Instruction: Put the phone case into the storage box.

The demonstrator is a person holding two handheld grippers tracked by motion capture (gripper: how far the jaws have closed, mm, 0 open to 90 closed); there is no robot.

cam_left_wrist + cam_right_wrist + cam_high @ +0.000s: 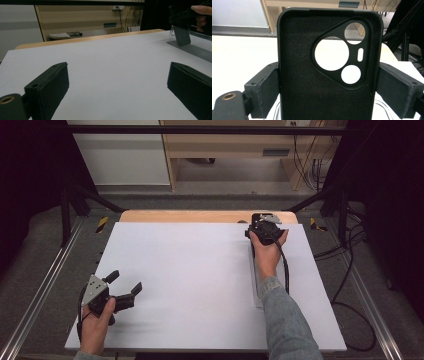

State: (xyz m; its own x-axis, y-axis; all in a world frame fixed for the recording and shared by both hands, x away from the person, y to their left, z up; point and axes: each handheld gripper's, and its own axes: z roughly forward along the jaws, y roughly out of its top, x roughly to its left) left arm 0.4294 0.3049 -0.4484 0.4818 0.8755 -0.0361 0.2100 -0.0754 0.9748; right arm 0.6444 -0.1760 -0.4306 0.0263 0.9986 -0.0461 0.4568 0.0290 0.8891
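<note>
A black phone case (312, 82) with a triangular camera cut-out stands upright between the pads of my right gripper (328, 95), its soft inside facing the camera. Both pads press on its long edges. In the high view my right gripper (263, 224) sits at the table's far right edge, held by a hand. From the left gripper view the case (182, 36) appears as a dark slab leaning on a clear holder (172, 35). My left gripper (125, 282) rests low at the near left, jaws wide apart with only bare table between them (117, 87).
A white sheet (200, 280) covers the table, with a wooden edge (200, 216) at the back. A long grey rail (256, 290) lies under the right forearm. Black cables (345, 285) trail off the right side. Metal frame rails (40, 290) run along both sides.
</note>
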